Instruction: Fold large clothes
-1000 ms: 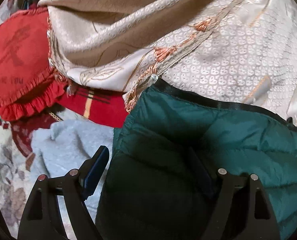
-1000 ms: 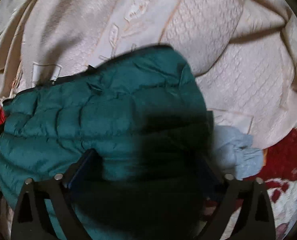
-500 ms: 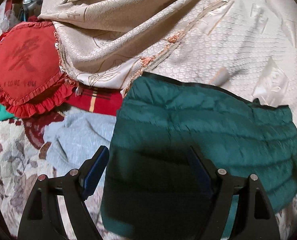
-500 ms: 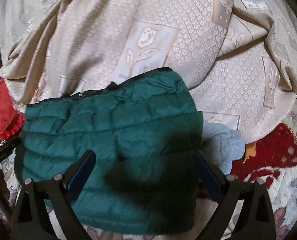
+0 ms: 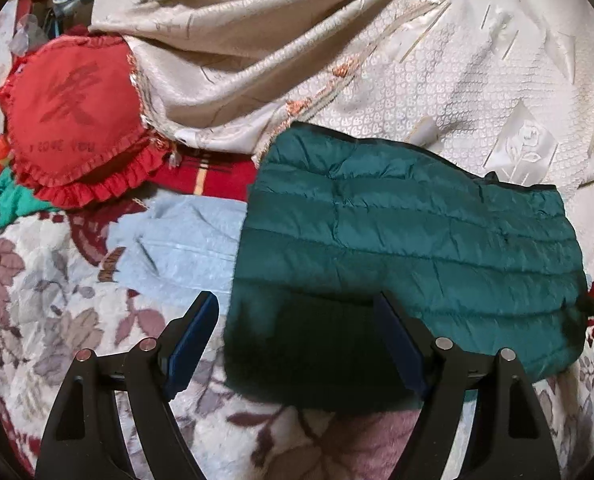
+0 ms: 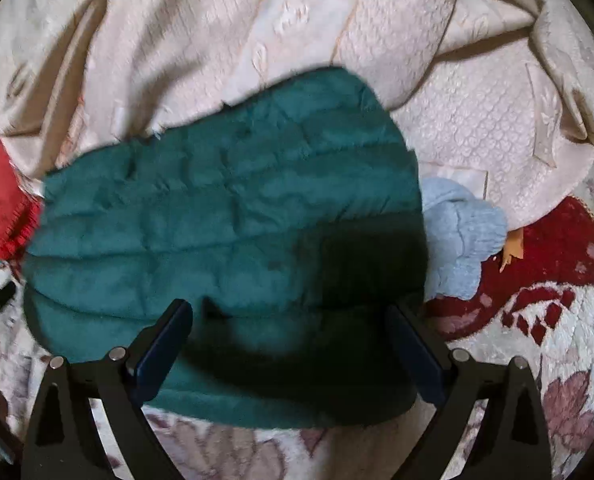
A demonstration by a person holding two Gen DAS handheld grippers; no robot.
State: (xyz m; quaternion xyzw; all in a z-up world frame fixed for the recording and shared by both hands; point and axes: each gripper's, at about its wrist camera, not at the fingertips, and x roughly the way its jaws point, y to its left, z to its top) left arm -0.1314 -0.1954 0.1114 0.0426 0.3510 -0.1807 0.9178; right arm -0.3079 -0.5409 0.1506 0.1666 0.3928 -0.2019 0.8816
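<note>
My left gripper [image 5: 297, 344] and right gripper [image 6: 293, 348] both gape wide, holding nothing, above the dark green quilted puffer jacket [image 5: 409, 248]. It lies folded flat on the floral plush blanket [image 5: 49, 312], far edge against the cream embroidered bedspread [image 5: 437, 80], w/ a light grey knit garment [image 5: 185, 248] beneath its left side.

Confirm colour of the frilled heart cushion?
Red, with a ruffled red edge and darker printed lettering: the heart cushion shows best in the left wrist view.
</note>
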